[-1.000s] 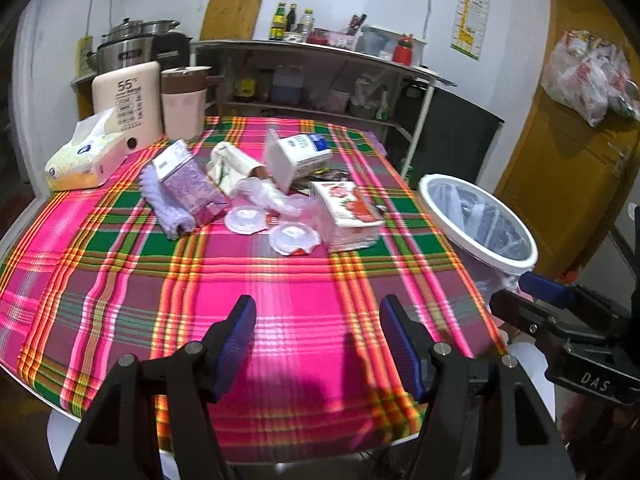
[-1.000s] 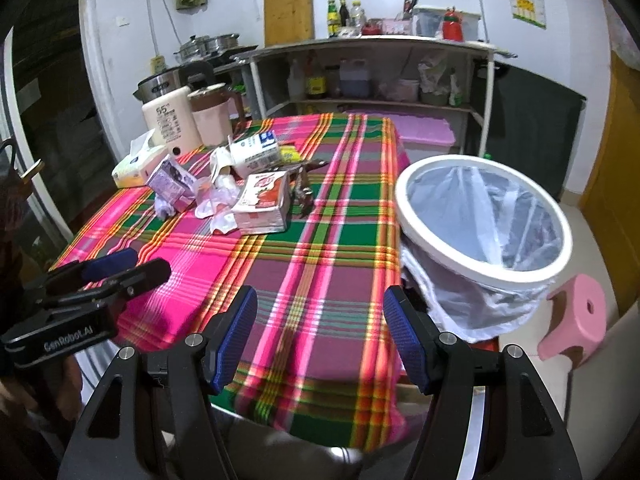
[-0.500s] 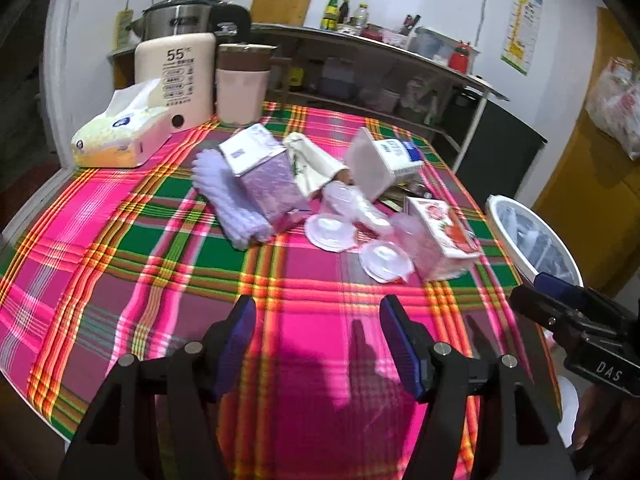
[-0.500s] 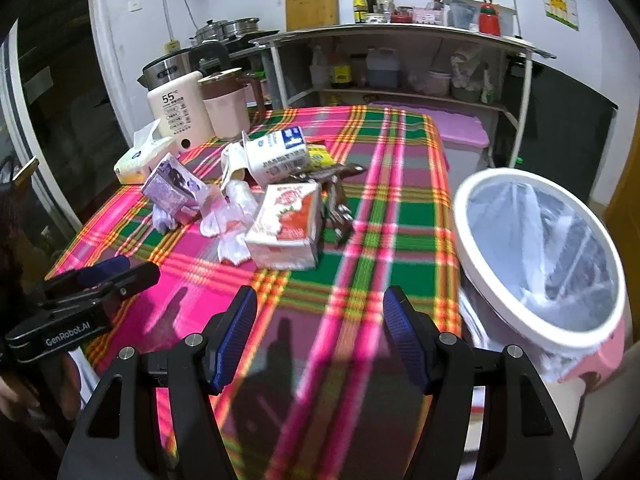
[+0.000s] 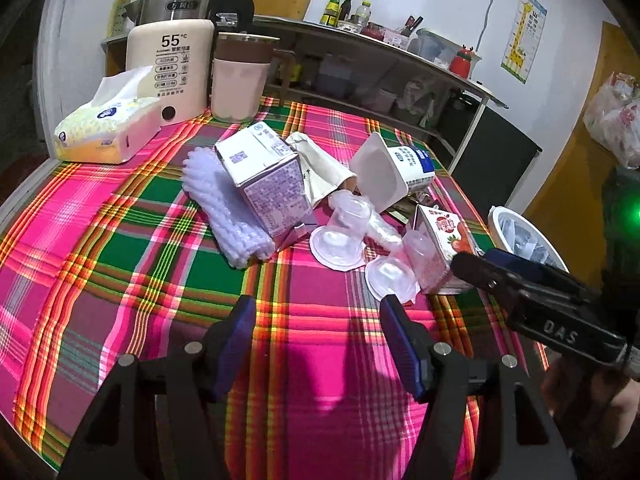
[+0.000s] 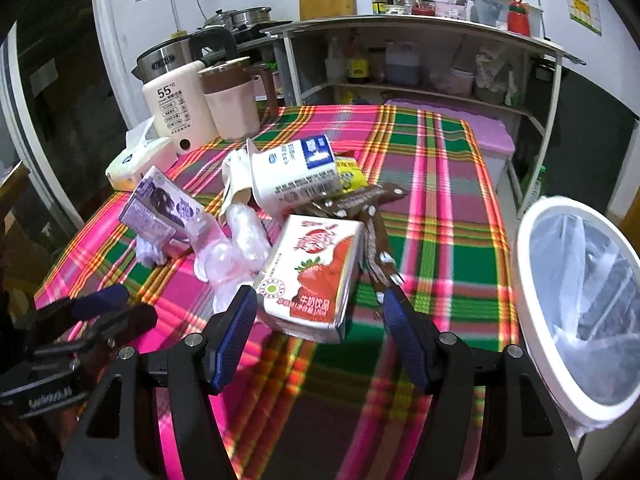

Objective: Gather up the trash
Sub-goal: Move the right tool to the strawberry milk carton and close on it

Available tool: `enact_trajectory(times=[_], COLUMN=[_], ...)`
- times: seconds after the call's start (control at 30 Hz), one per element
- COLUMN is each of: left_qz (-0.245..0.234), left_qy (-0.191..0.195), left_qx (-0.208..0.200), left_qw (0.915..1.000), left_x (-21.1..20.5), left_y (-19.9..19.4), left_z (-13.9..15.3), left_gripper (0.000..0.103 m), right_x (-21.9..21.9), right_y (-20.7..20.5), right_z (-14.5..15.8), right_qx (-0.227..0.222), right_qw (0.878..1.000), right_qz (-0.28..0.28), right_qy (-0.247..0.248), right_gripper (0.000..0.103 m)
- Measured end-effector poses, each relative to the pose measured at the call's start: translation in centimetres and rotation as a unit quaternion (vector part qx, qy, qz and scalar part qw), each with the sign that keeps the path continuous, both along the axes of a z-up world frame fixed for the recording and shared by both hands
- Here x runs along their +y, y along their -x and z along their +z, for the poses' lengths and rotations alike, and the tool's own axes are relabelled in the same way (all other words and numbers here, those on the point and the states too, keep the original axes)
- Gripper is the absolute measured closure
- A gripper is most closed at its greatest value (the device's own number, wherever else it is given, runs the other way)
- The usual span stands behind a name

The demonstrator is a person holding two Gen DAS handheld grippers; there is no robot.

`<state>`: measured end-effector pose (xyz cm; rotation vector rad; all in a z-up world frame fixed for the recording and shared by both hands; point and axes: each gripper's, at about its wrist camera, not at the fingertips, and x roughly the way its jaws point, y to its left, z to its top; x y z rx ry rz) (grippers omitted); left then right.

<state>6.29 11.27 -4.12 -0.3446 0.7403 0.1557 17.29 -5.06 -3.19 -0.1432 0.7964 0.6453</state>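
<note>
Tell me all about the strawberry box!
The strawberry box is a small white carton with red strawberries printed on it. It looks like cardboard, a bit dented, and lies tilted on the plaid cloth. Clear plastic cups sit against its left side. The open right gripper sits just in front, not touching it.

Both wrist cams look low across the table (image 5: 120, 264), near the strawberry carton (image 6: 312, 276); left views it from further left.

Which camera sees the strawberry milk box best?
The right wrist view: the strawberry milk carton lies close between the open right gripper fingers, its strawberry face fully visible. In the left wrist view the carton sits far right, smaller, partly hidden by clear plastic cups and the other gripper.
</note>
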Motion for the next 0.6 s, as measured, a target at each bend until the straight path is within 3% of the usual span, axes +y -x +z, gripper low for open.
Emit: enact_trajectory(times=[0.3,0.6], left_qz=[0.006,-0.001], left_qy=[0.006,0.014], left_qx=[-0.002,-0.007], left_qw=[1.0,0.9999], left_x=[0.6,0.7], left_y=[0.1,0.2], left_z=[-0.1,-0.1], left_gripper=[0.037,0.037], right_x=[1.5,2.0], right_y=[-0.2,-1.2], right_z=[0.1,-1.0], right_qx=[0.021,0.026], right_qw=[1.0,0.999], right_qz=[-0.009,-0.04], right_qy=[-0.003,0.025], right_gripper=[0.037,0.038])
